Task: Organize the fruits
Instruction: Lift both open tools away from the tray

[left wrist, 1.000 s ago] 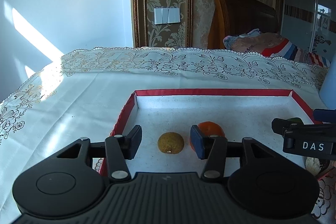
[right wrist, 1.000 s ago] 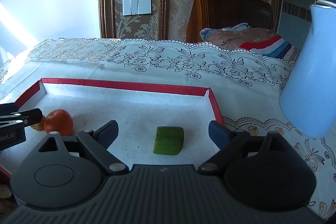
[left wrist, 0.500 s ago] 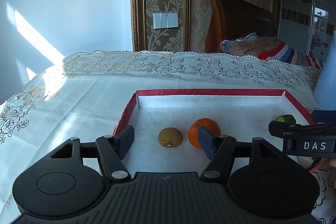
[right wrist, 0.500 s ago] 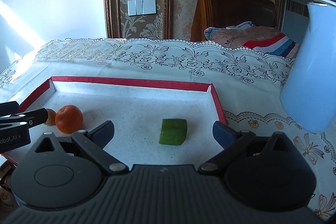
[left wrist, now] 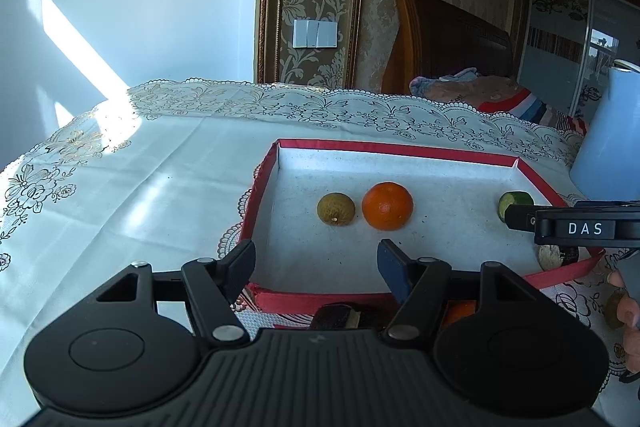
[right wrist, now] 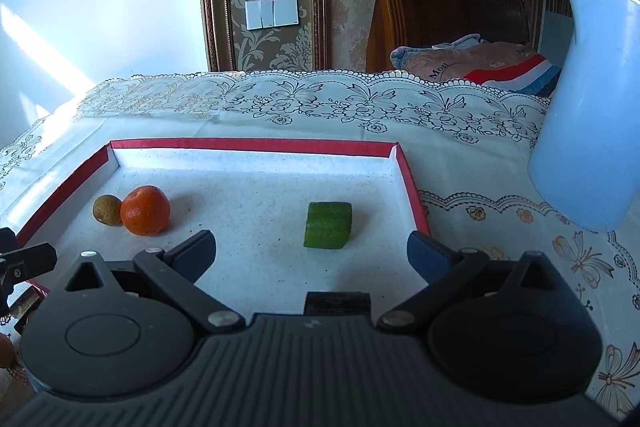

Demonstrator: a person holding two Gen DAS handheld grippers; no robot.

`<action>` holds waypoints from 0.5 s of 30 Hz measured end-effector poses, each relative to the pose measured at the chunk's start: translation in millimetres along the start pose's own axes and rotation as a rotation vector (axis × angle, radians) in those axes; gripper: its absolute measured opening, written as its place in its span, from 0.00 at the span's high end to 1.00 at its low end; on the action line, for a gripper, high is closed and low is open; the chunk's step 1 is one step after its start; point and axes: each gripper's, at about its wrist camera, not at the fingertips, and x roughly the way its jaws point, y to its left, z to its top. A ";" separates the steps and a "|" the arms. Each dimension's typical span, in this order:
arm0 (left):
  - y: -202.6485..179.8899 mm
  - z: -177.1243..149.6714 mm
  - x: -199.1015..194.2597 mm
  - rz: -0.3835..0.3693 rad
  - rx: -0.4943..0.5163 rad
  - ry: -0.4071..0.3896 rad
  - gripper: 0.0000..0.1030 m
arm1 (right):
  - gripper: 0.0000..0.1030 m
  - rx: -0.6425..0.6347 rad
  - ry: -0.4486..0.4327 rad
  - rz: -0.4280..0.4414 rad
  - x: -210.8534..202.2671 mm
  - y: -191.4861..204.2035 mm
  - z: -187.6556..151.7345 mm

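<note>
In the left wrist view, the left hand-held gripper (left wrist: 316, 263) stands spread and empty at the lower middle, above the near rim of the red-edged tray (left wrist: 400, 147). Inside the tray, a brownish fruit (left wrist: 336, 209) touches or nearly touches an orange (left wrist: 387, 205) at mid-frame. In the right wrist view, the right hand-held gripper (right wrist: 310, 253) is spread wide, nothing between its fingers; a green piece (right wrist: 328, 225) lies just beyond them in the tray, right of center, on the lace-covered tabletop (right wrist: 320, 107).

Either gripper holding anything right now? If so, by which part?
Nothing held. Left gripper and right gripper both stand open and empty; the orange, brown fruit and green piece lie loose in the tray.
</note>
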 end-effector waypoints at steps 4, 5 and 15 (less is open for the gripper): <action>8.5 -6.0 -9.1 -0.007 -0.004 -0.011 0.30 | 0.00 0.017 -0.010 0.013 -15.5 -4.8 -9.9; 11.0 -7.5 -11.7 -0.010 -0.010 -0.013 0.29 | 0.00 0.020 -0.014 0.017 -19.8 -5.7 -12.7; 22.3 -16.0 -23.9 -0.013 -0.042 -0.021 0.29 | 0.00 0.047 -0.053 0.019 -55.7 -16.5 -42.4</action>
